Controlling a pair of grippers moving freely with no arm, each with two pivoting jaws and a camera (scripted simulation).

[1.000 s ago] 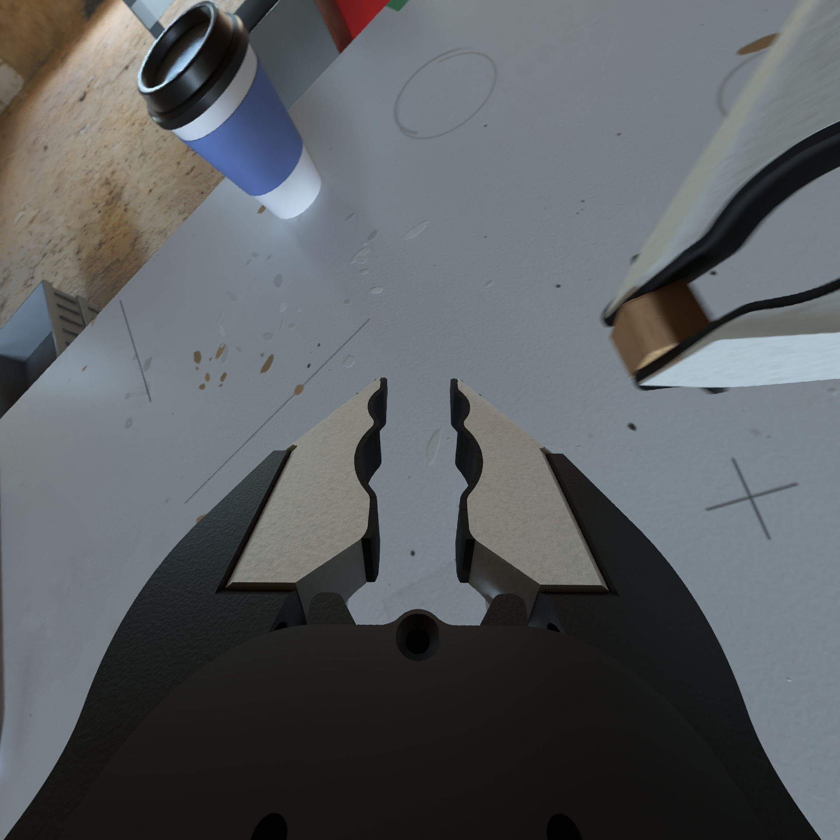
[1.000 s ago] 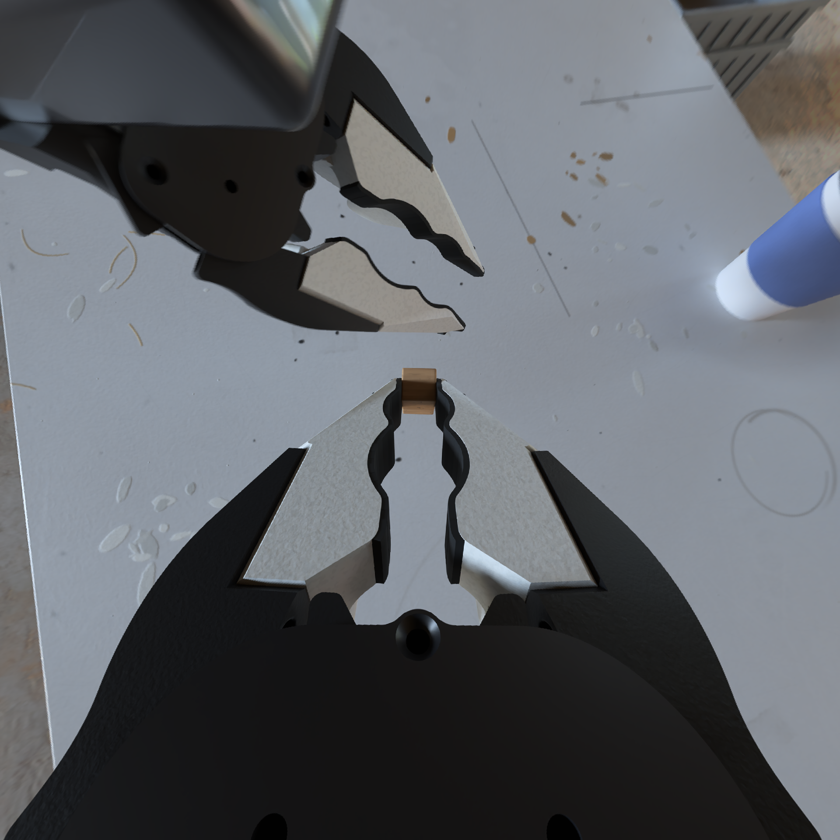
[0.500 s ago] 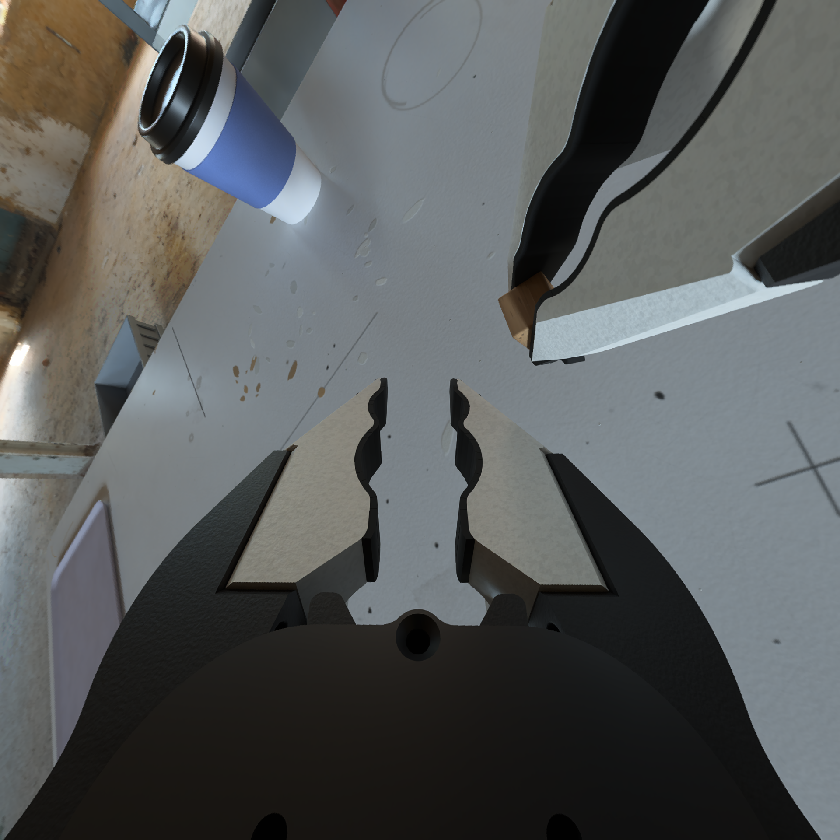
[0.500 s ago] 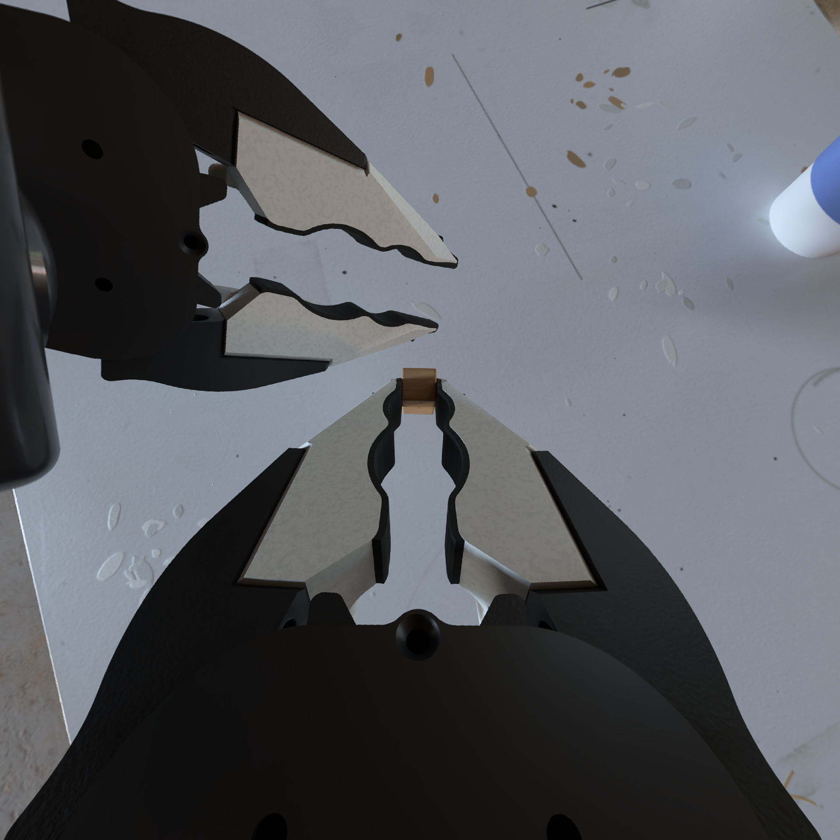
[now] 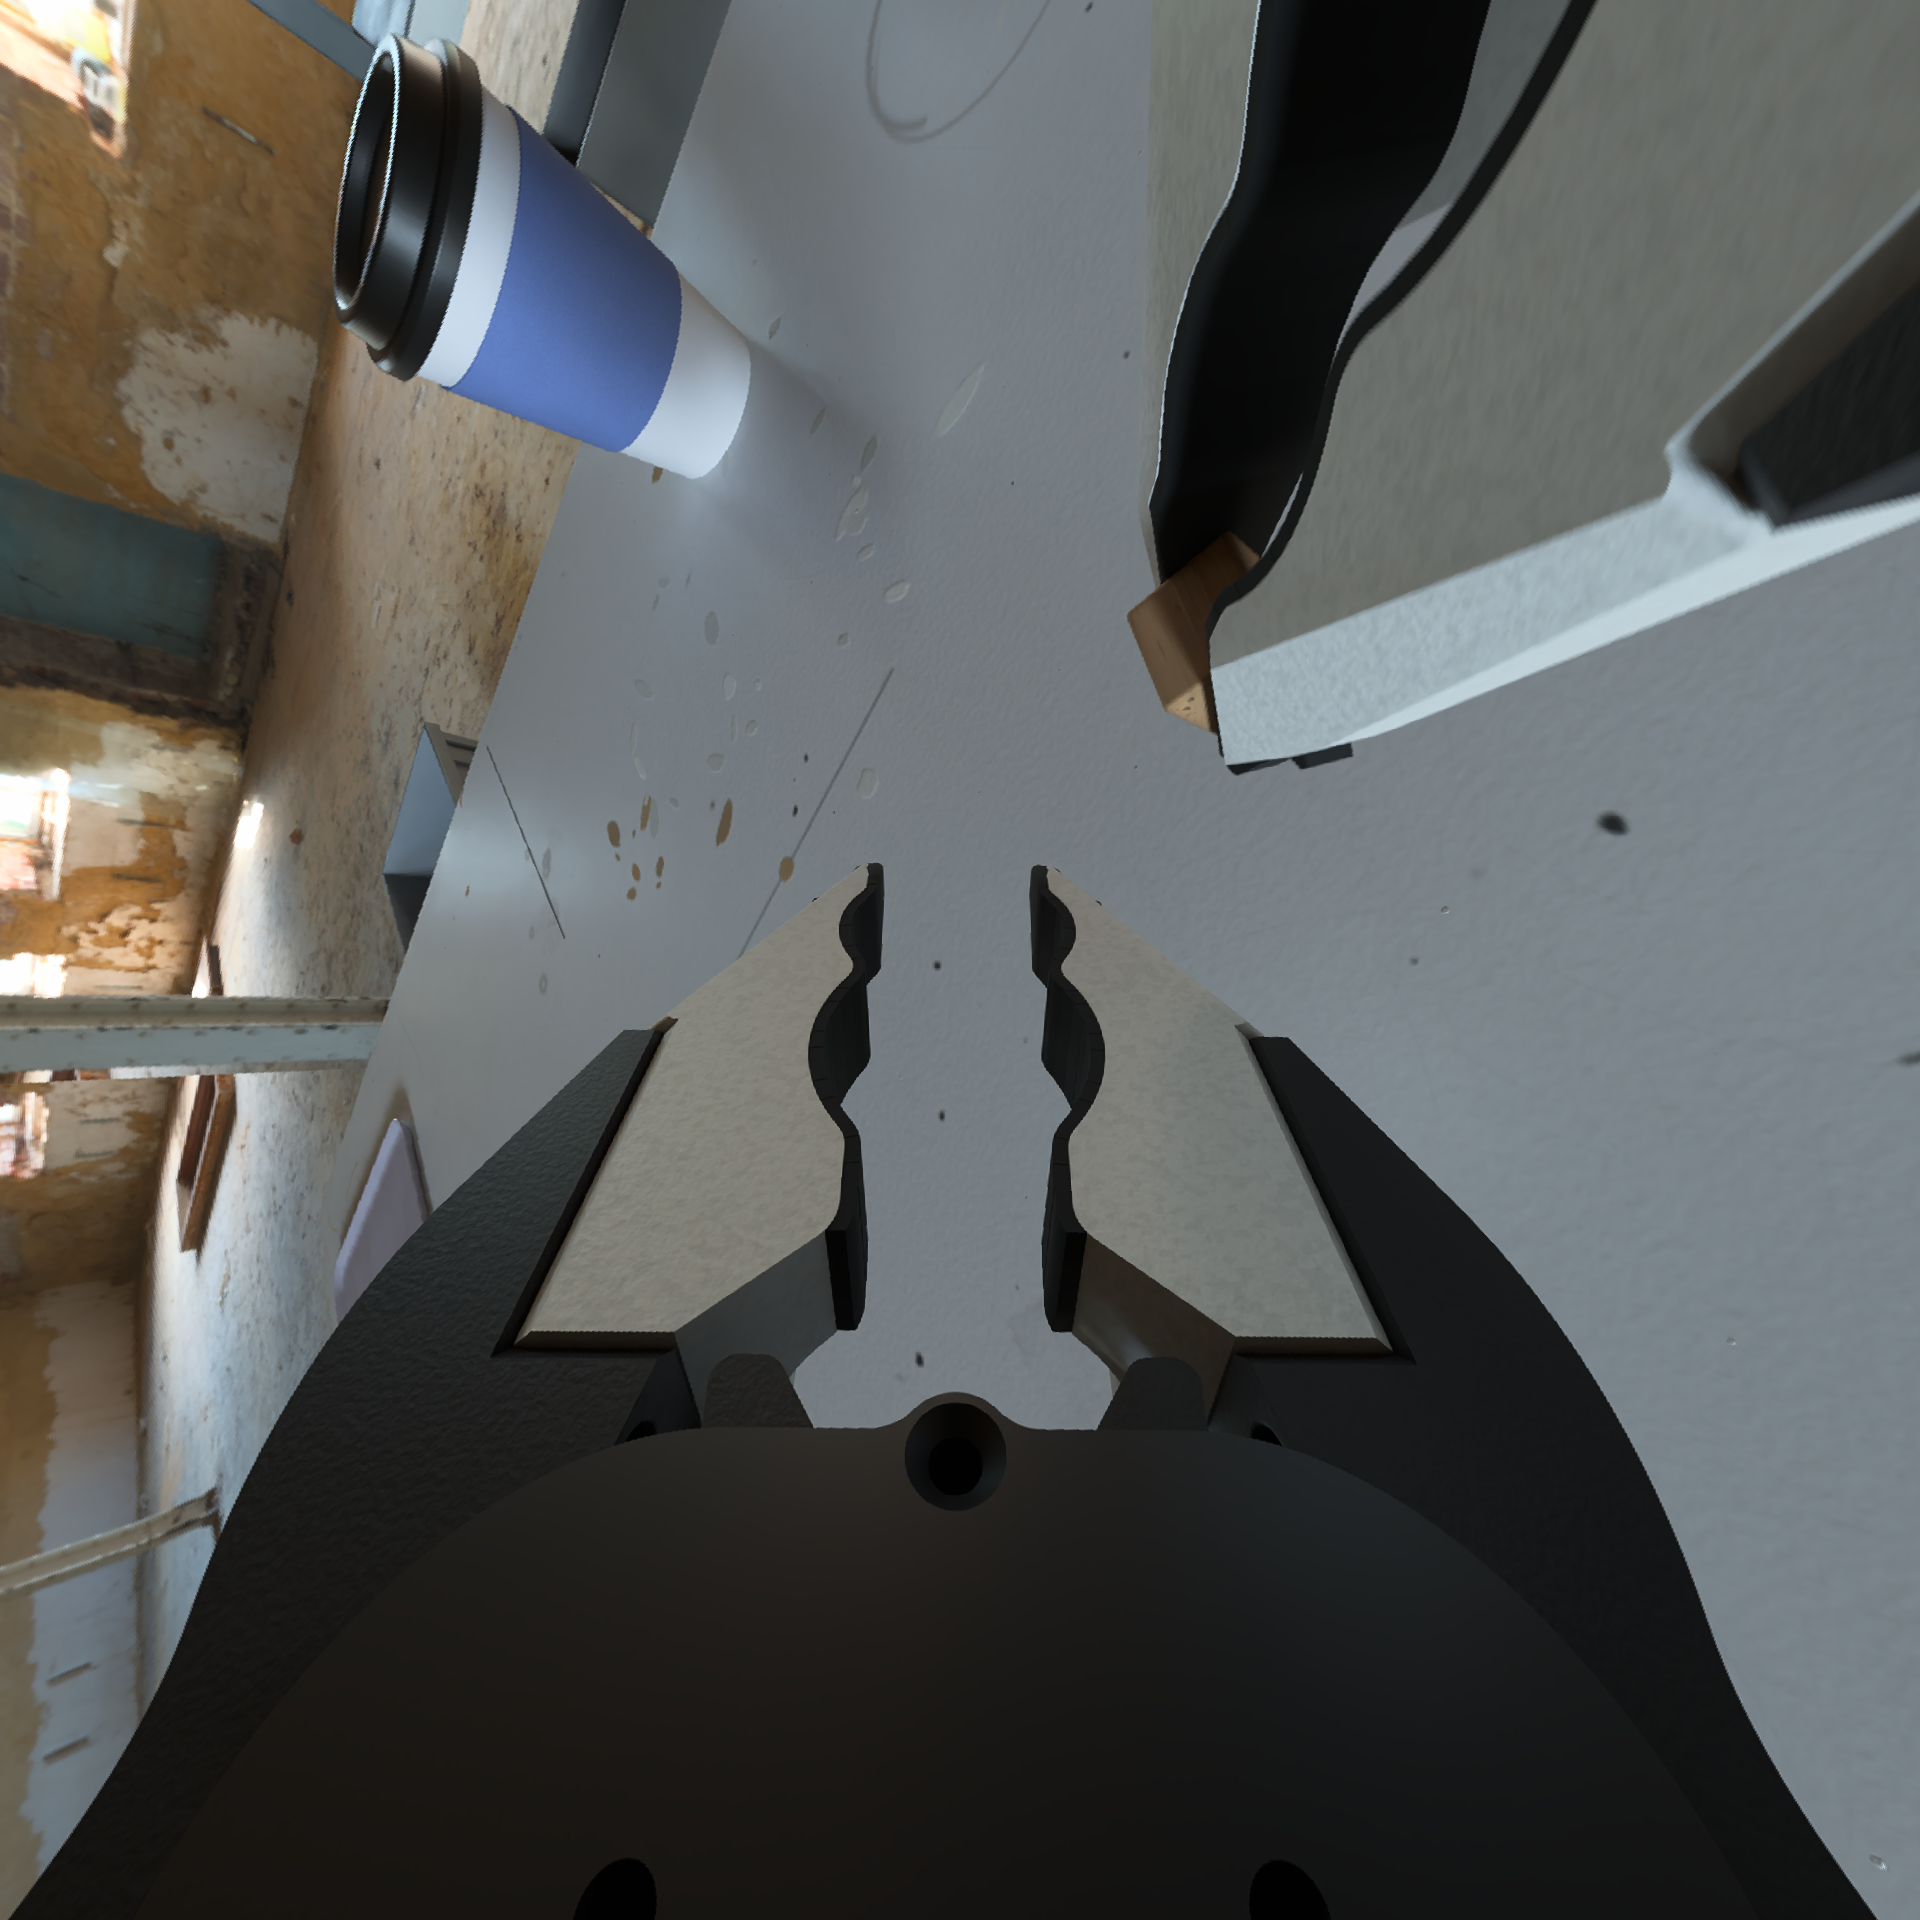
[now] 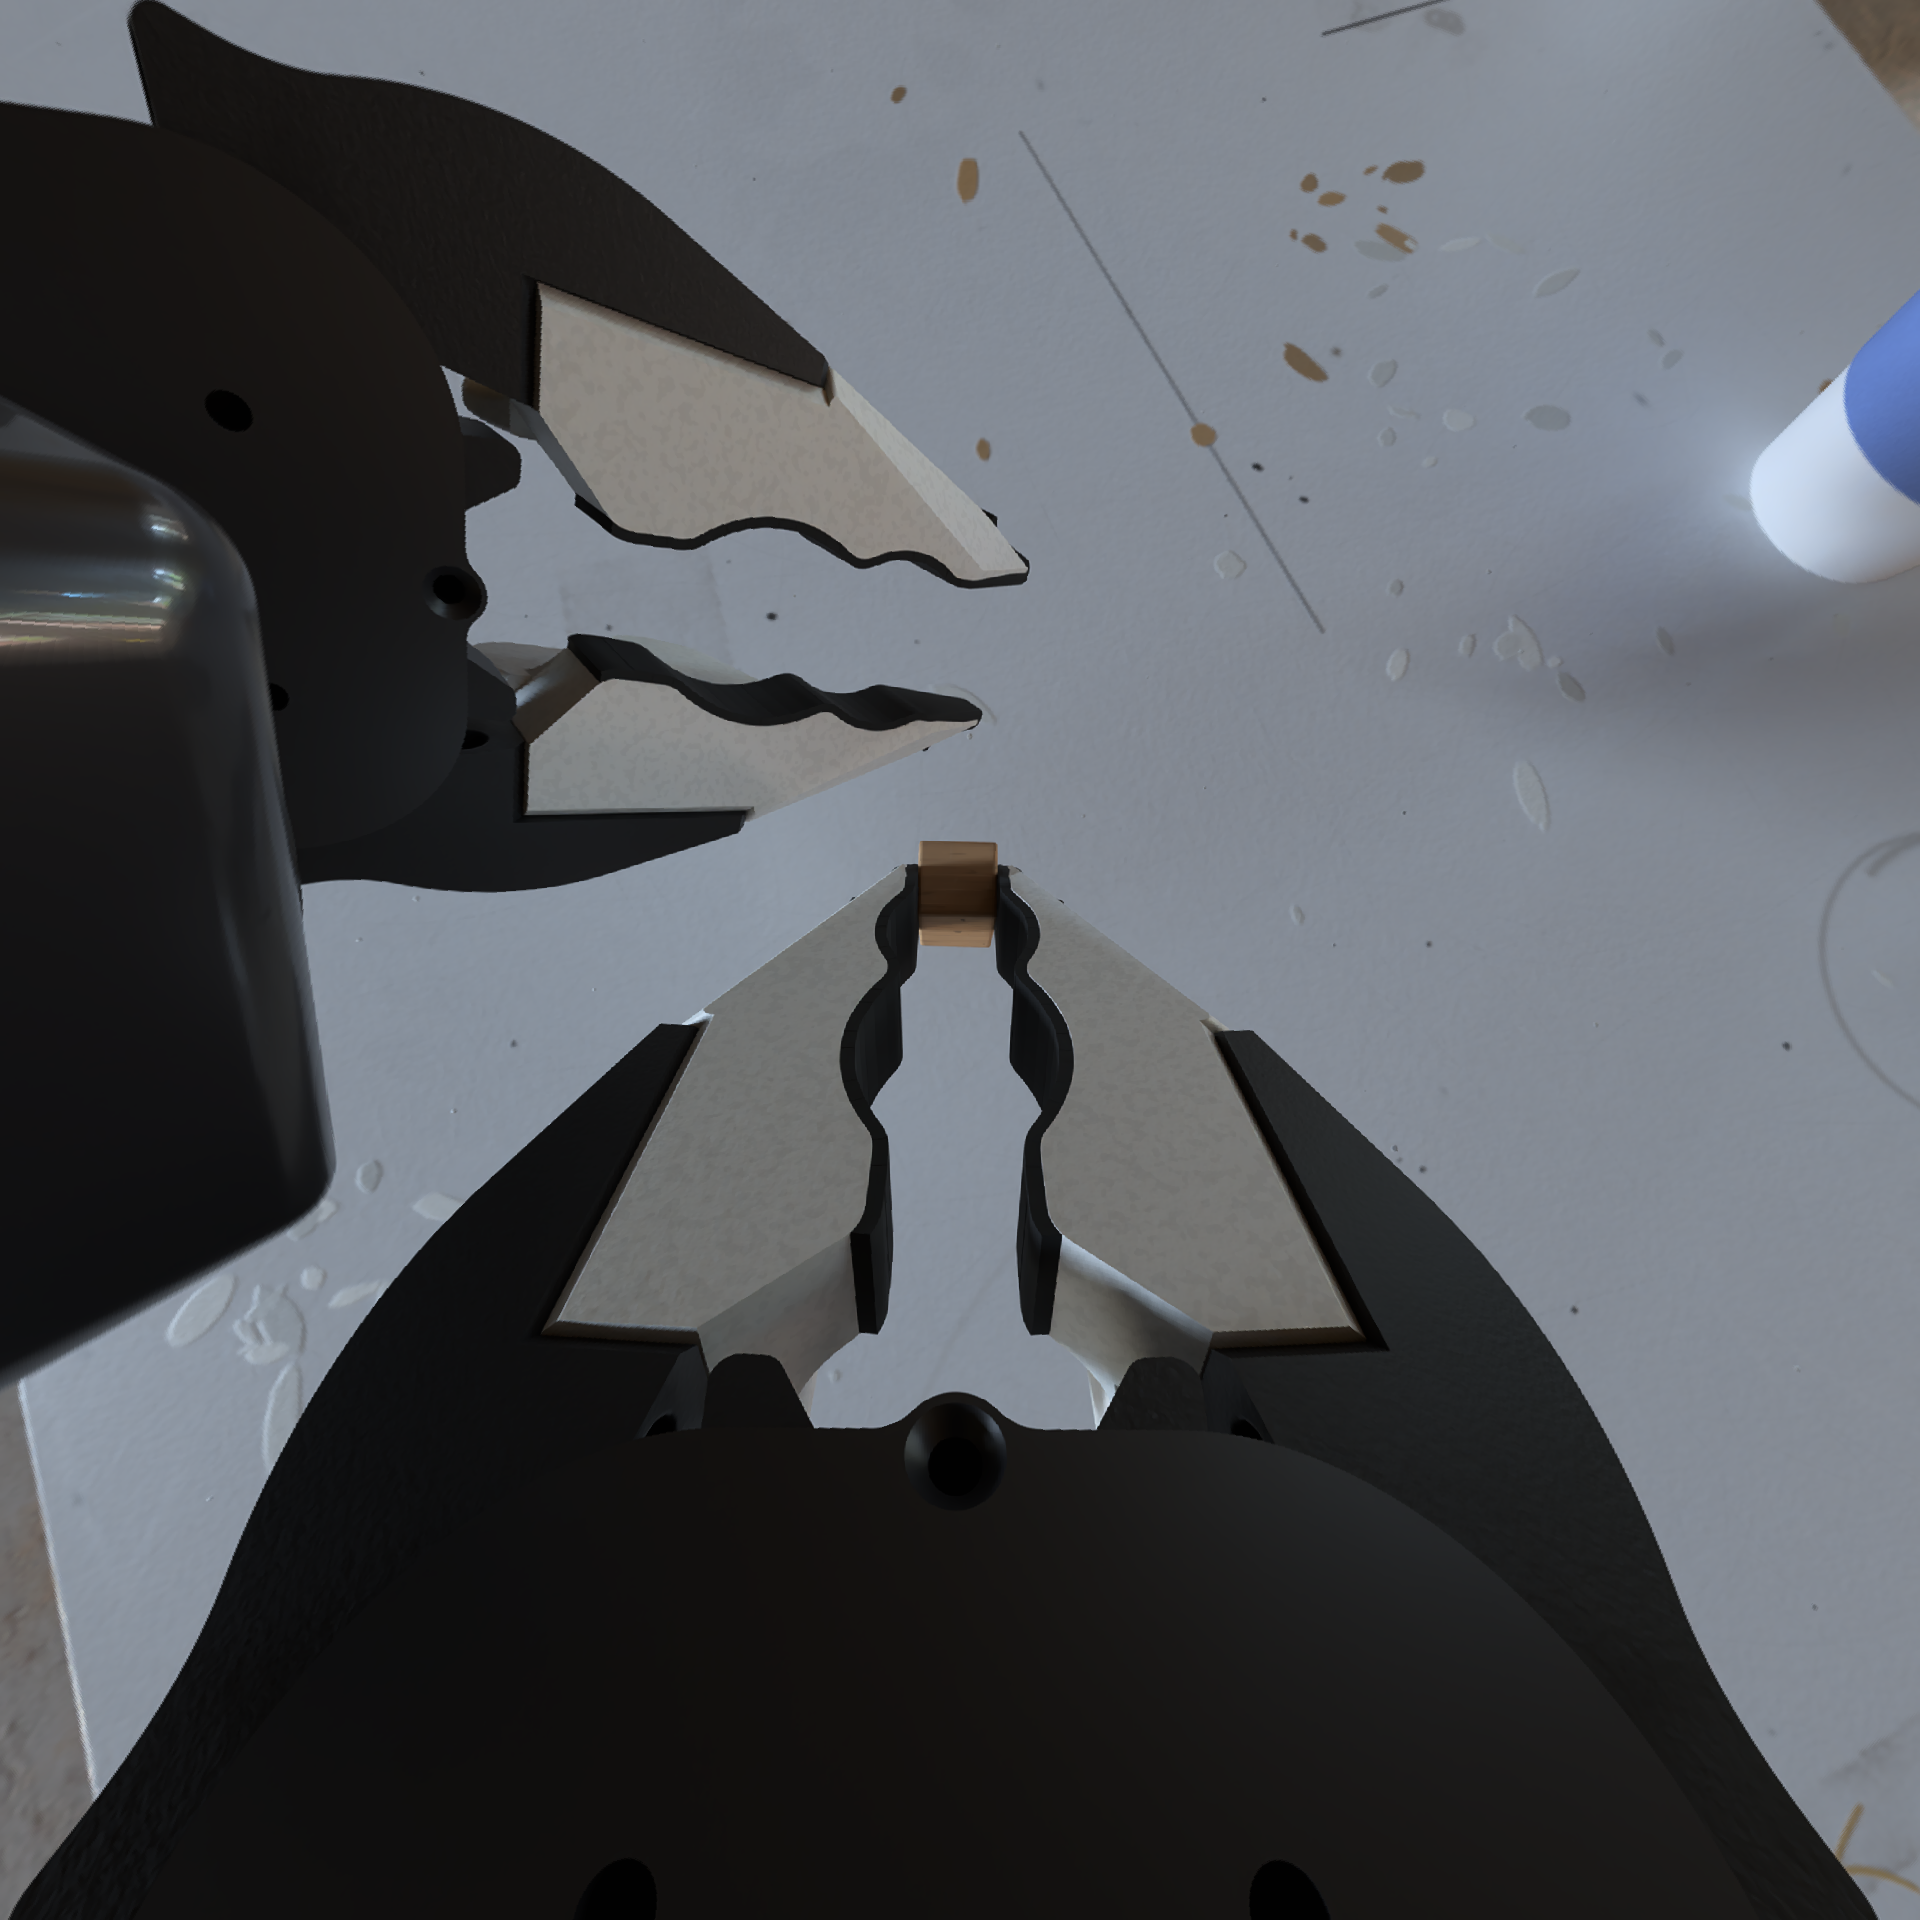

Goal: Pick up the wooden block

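The small wooden block [image 6: 957, 896] is pinched between the tips of my right gripper [image 6: 957, 883], held above the grey table [image 6: 1351, 1039]. In the left wrist view the block [image 5: 1179, 634] shows at the upper right, clamped in the right gripper [image 5: 1205, 623]. My left gripper [image 5: 956, 883] is open and empty, its jaws a short way apart over the table. In the right wrist view the left gripper [image 6: 997, 639] sits just left of and beyond the block, close to it but apart.
A blue and white paper cup with a black lid [image 5: 540, 270] stands on the table near its edge; its base shows in the right wrist view [image 6: 1839, 488]. Brown flecks [image 5: 665, 831] and thin pencil lines mark the table [image 5: 1558, 1039]. A rough ochre wall [image 5: 156, 623] lies beyond.
The right gripper with the block has risen and come closer to the left gripper. The left gripper has tilted, so the cup and wall loom larger. Both jaws kept their width.
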